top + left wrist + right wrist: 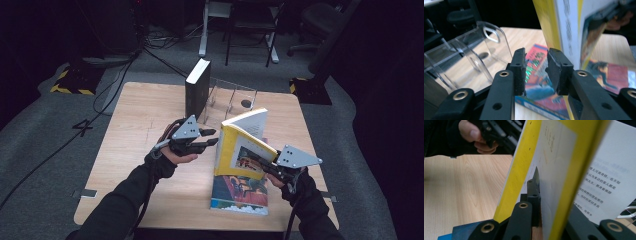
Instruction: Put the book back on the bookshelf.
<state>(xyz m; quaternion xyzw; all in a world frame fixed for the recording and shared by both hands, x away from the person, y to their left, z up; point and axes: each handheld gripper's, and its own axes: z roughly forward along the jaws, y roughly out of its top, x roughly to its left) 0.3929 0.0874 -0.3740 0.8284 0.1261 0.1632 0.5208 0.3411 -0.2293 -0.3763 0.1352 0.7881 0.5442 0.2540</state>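
Dark book (197, 87) upright beyond left tool, clear acrylic rack (231, 98) beside it, colourful book (240, 194) flat on wood table (135, 130), prob. chairs (250, 25) in bkgd.

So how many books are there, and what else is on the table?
Books: 3 — yellow book held upright in the right gripper, colourful book lying flat, black book standing.
Clear stands: 1.
Total: 4
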